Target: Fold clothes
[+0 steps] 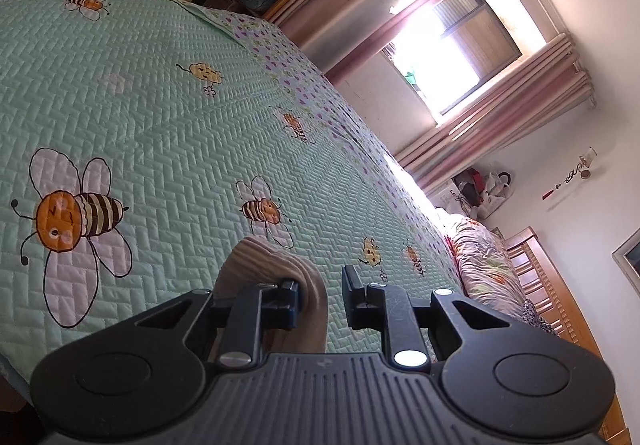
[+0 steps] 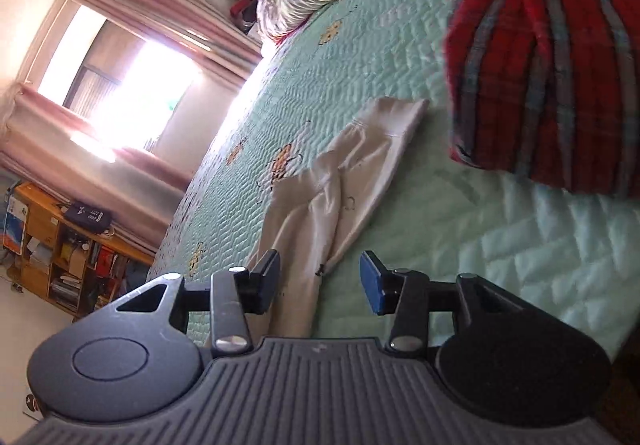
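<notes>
Cream fabric, a small pale garment (image 2: 340, 181), lies stretched along the green bee-print quilt (image 2: 420, 57), creased and seemingly unfolded, so the folding looks barely begun. At its left, near end the left gripper (image 1: 322, 291) has its fingers spread apart, a bunched edge of the cloth between them but not pinched. Further right, the right gripper (image 2: 320, 281) also stands wide apart, straddling the garment's near edge. Far right sits a red striped garment (image 2: 552, 57), loosely heaped.
</notes>
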The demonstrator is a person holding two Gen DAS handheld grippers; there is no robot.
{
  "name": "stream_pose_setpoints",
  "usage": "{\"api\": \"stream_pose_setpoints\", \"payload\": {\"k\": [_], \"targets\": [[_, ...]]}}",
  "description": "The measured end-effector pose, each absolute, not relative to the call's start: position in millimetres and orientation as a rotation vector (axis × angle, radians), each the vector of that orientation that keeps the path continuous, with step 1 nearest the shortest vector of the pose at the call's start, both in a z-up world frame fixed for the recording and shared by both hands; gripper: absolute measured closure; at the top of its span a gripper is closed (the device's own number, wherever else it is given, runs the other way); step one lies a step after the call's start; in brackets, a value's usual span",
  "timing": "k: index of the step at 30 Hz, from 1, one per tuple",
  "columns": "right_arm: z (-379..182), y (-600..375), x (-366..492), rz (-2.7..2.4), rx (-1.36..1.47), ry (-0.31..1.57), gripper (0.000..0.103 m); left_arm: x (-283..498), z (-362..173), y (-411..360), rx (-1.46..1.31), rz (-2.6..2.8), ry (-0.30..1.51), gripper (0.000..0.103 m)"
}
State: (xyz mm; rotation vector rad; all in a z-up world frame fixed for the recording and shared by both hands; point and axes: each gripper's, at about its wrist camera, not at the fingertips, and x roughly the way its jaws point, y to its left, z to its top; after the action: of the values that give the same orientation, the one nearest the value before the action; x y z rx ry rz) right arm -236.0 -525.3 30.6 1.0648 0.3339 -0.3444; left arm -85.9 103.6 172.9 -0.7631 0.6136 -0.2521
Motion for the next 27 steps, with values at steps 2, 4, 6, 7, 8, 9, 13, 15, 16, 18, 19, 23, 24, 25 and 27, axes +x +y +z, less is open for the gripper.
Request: {"api": "stream_pose_setpoints", "payload": {"k": [2, 4, 6, 7, 8, 9, 13, 15, 16, 18, 19, 23, 24, 25, 27], "targets": [[33, -533, -219, -0.326, 1.038, 0.339, 0.056, -88, 172, 104, -0.758, -0.247, 0.614, 0.081], [34, -541, -204, -0.325, 1.02, 0.364, 0.056, -90, 170, 105, -0.747, -0.247, 0.614, 0.081], [31, -548, -192, -0.341, 1.003, 0.388, 0.056, -90, 167, 105, -0.742, -0.241, 0.616, 0.081], [29, -551, -187, -0.348, 0.998, 0.397, 0.056, -91, 166, 106, -0.744, -0.238, 0.617, 0.081], [27, -553, -184, -0.345, 1.002, 0.403, 0.056, -91, 164, 107, -0.747, -0.233, 0.619, 0.081], [24, -556, -180, -0.336, 1.009, 0.407, 0.056, -91, 162, 108, -0.75, -0.228, 0.621, 0.081], [20, -562, -173, -0.312, 1.042, 0.404, 0.056, -92, 154, 111, -0.767, -0.218, 0.634, 0.081], [18, -563, -170, -0.289, 1.054, 0.398, 0.069, -93, 151, 113, -0.771, -0.211, 0.637, 0.081], [17, -563, -169, -0.271, 1.059, 0.404, 0.098, -93, 149, 113, -0.774, -0.208, 0.638, 0.081], [14, -560, -168, -0.269, 1.059, 0.415, 0.101, -93, 148, 114, -0.779, -0.203, 0.639, 0.081], [16, -558, -170, -0.278, 1.052, 0.405, 0.101, -94, 147, 114, -0.781, -0.203, 0.638, 0.081], [32, -547, -187, -0.31, 0.993, 0.348, 0.101, -97, 146, 117, -0.79, -0.205, 0.631, 0.081], [42, -543, -196, -0.318, 0.959, 0.325, 0.101, -98, 146, 118, -0.793, -0.206, 0.63, 0.081], [53, -538, -205, -0.323, 0.922, 0.299, 0.101, -98, 145, 119, -0.796, -0.207, 0.628, 0.081], [76, -530, -226, -0.337, 0.879, 0.254, 0.101, -101, 145, 121, -0.803, -0.215, 0.62, 0.081]]}}
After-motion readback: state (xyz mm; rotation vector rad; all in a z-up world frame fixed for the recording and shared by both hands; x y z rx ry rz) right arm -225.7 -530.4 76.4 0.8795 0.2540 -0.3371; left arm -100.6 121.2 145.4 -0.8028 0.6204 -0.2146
